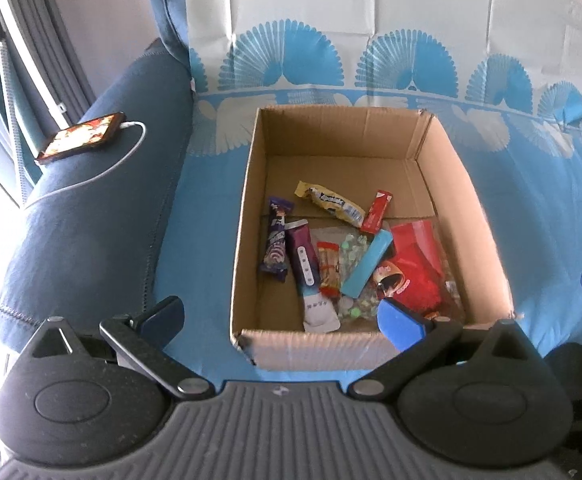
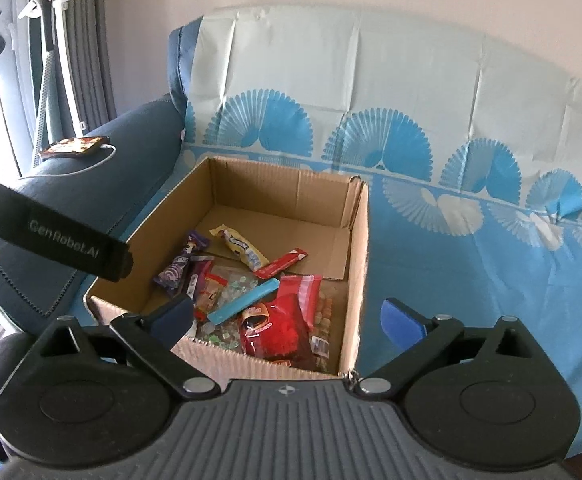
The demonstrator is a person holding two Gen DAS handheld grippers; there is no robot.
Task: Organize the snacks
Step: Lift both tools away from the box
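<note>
On the blue patterned sofa cover [image 1: 531,220] stands an open cardboard box [image 1: 247,216], and the snacks lie loose on its floor, crowded toward the near wall. A purple bar [image 1: 277,240] and a purple-and-white sachet [image 1: 305,264] lie side by side, long axes running near to far. A yellow wrapper [image 1: 329,202] lies slantwise behind them, a thin red stick [image 1: 377,210] tilts up to the right, and a light blue bar [image 1: 367,268] leans diagonally over a clear bag of sweets [image 1: 351,248]. A red bag [image 1: 415,268] fills the near right corner. The left gripper [image 1: 281,318] points steeply down over the near wall, jaws spread wide and empty. The right gripper [image 2: 287,318] hangs at a shallower tilt, jaws likewise wide apart and holding nothing. A phone [image 1: 81,136] lies on the armrest [image 1: 91,220].
</note>
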